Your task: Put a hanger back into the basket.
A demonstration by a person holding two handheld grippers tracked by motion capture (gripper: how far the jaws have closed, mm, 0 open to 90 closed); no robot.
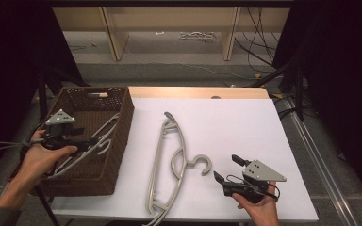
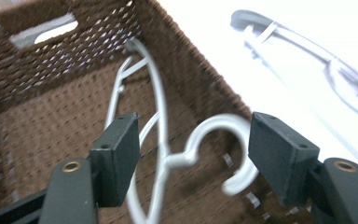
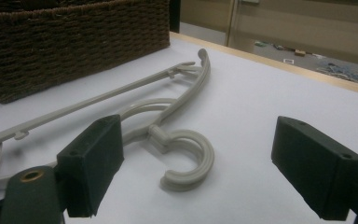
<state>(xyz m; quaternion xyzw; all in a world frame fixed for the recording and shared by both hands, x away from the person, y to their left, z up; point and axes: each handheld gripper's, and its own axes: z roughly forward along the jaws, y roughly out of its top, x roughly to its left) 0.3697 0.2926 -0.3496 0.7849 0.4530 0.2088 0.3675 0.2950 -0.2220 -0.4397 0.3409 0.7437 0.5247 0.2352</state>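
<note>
One hanger (image 2: pixel 158 140) already lies in the basket (image 1: pixel 118 141), and the left gripper (image 1: pixel 94 140) hovers over it with its jaws apart, holding nothing. The second hanger (image 1: pixel 169 160) lies flat on the table (image 1: pixel 245 127) beside the basket, its hook towards the right gripper (image 1: pixel 226 168), whose jaws also stand wide apart just short of it. The step in hand looks like picking up this second hanger, so the next move likely calls for closing on its hook or neck and lifting it over the basket wall.
</note>
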